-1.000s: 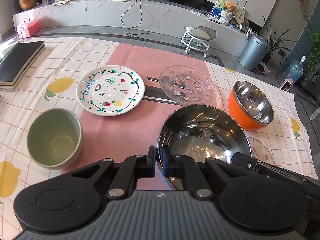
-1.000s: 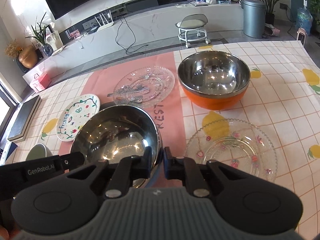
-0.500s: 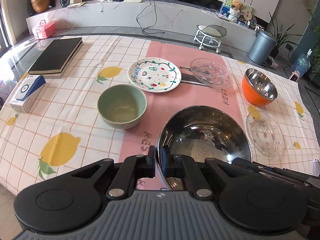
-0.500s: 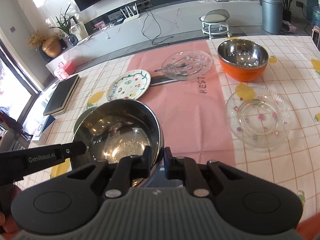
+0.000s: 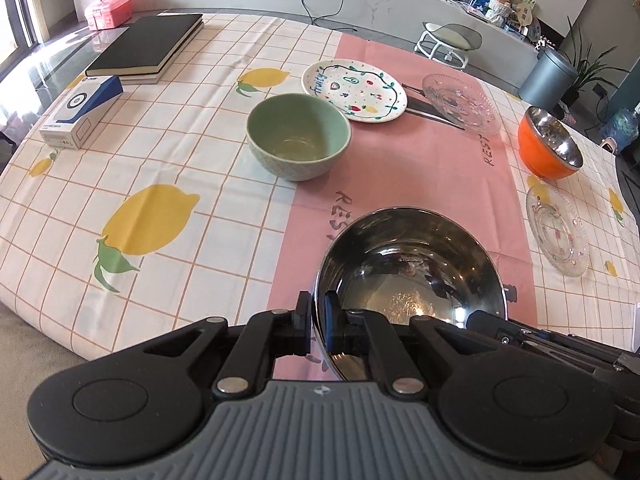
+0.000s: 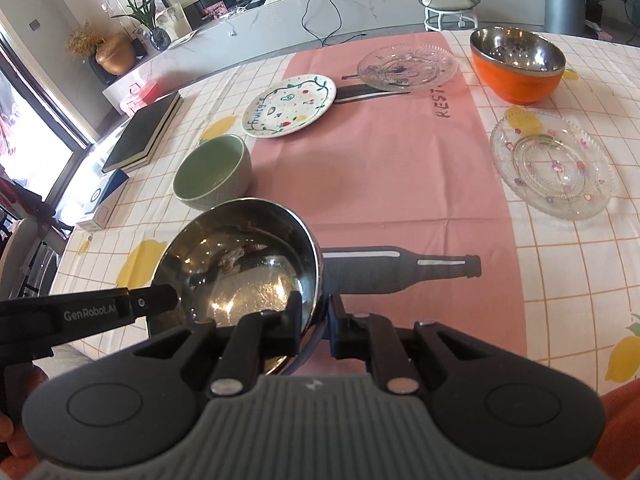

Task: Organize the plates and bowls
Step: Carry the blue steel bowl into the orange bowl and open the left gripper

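Left wrist view: left hand-held gripper (image 5: 318,330) is clamped tight on the near-left rim of the steel bowl (image 5: 408,276), one pad outside the wall, one inside. Bowl sits low-centre in frame, above the pink strip of the counter (image 5: 168,152) cloth; can't tell if it's lifted clear or resting. Part of the right hand-held gripper (image 5: 508,294) pokes in at the bowl's right edge. Beyond, w/ gaps between: green bowl (image 5: 298,136) upright, just left of the pink strip; painted plate (image 5: 354,90) behind it; clear glass plate (image 5: 460,102) to its right. Orange bowl (image 5: 550,148), steel-lined, far right, w/ a small glass plate w/ pink dots (image 5: 558,236) nearer the camera. Black book (image 5: 148,46) and a blue-white box (image 5: 80,112) at left, well apart from the dishes.

Right wrist view: right hand-held gripper (image 6: 316,328) also closed on the steel bowl (image 6: 240,264), pinching its near-right rim, wall between the pads. Left hand-held gripper (image 6: 168,302) reaches in from the left onto the opposite rim. So bowl is held by both. Green bowl (image 6: 214,172) just behind it, apart. Painted plate (image 6: 290,105) and clear glass plate (image 6: 408,66) further back on the pink strip; orange bowl (image 6: 518,64) top right; dotted glass plate (image 6: 552,164) right-centre. Black book (image 6: 144,132) at left edge.
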`<act>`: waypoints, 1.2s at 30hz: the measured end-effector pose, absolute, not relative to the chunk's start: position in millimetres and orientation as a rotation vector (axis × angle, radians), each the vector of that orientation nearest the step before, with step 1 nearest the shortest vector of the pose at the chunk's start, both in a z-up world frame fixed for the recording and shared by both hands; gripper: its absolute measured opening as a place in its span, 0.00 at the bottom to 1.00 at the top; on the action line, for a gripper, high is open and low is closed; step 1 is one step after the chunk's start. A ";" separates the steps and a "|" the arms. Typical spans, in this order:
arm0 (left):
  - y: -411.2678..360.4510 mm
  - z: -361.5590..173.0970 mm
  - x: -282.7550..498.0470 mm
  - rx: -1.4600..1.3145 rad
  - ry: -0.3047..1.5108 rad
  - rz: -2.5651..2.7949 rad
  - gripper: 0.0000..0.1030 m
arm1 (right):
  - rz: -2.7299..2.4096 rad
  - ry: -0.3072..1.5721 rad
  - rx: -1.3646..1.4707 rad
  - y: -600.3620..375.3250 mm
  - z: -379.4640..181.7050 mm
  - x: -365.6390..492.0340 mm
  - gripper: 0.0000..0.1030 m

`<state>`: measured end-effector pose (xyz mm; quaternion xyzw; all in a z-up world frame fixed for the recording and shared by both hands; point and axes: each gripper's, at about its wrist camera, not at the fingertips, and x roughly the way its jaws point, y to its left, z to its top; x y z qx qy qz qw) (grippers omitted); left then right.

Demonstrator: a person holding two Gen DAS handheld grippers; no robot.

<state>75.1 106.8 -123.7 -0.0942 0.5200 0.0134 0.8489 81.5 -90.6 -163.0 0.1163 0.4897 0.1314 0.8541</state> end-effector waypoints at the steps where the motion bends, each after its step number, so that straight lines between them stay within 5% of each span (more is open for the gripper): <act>1: 107.5 -126.3 74.7 -0.200 1.102 0.031 0.06 | 0.277 1.034 0.238 -88.8 -164.2 82.3 0.10; 25: 101.3 -140.5 83.9 -0.201 1.094 0.015 0.11 | 0.249 1.063 0.221 -90.2 -182.4 92.2 0.10; 29: 102.3 -137.0 83.5 -0.226 1.071 0.011 0.30 | 0.269 1.071 0.231 -89.4 -181.9 92.4 0.23; 30: 102.6 -135.3 83.4 -0.226 1.065 0.017 0.32 | 0.265 1.076 0.233 -89.2 -181.8 92.4 0.39; 32: 102.6 -130.5 82.3 -0.216 1.047 0.033 0.34 | 0.256 1.079 0.231 -89.7 -180.5 91.4 0.48; 36: 101.4 -114.9 78.1 -0.180 1.002 0.057 0.36 | 0.246 1.064 0.231 -96.5 -174.2 87.4 0.48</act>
